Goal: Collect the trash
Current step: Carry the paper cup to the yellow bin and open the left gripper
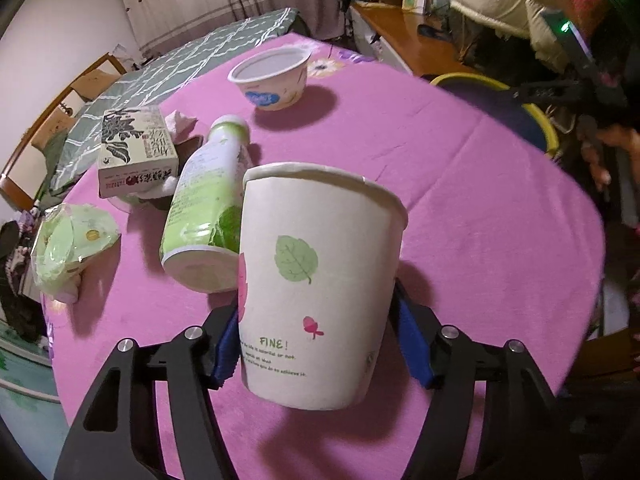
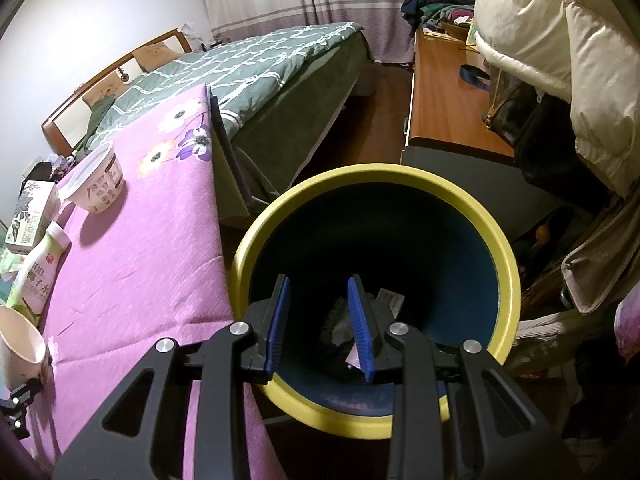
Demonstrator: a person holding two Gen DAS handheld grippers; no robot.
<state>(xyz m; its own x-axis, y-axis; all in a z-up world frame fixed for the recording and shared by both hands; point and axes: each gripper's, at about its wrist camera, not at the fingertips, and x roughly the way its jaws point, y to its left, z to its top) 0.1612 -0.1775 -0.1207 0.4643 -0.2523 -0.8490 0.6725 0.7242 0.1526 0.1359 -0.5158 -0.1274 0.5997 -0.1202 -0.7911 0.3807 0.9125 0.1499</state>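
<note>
A white paper cup with a leaf print and the word FINE sits tilted between the blue pads of my left gripper, which is shut on it just above the pink tablecloth. The same cup shows at the left edge of the right wrist view. My right gripper hangs open over the yellow-rimmed blue bin, with nothing between its pads. Some paper scraps lie at the bin's bottom. On the table lie a green-white bottle, a white bowl and a printed box.
A crumpled green wrapper and a tissue lie near the table's left side. The bin stands off the table's right edge. Beyond are a bed with a green quilt, a wooden desk and a cream coat.
</note>
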